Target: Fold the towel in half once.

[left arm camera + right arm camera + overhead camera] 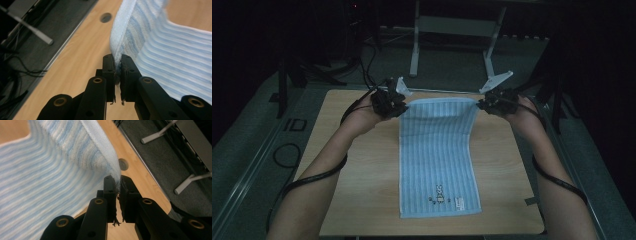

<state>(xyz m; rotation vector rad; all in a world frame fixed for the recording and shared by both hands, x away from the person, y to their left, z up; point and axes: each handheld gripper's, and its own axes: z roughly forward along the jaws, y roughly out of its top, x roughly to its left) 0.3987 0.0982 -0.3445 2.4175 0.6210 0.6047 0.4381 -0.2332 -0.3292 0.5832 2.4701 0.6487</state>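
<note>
A light blue striped towel [437,155] lies lengthwise on the wooden table [357,165], its far end lifted off the surface. My left gripper [398,105] is shut on the towel's far left corner, and my right gripper [482,103] is shut on the far right corner. The far hem hangs taut between them. In the left gripper view the black jaws [118,65] pinch the folded edge of the towel [160,50]. In the right gripper view the jaws [118,185] clamp the towel [50,182] the same way. The near end, with a small printed figure [438,192] and a label, rests flat.
A white metal frame [452,30] stands on the dark floor beyond the table. Black cables [362,65] run along the floor at the back left. A round hole [106,17] sits in the tabletop near the far edge. Bare wood lies on both sides of the towel.
</note>
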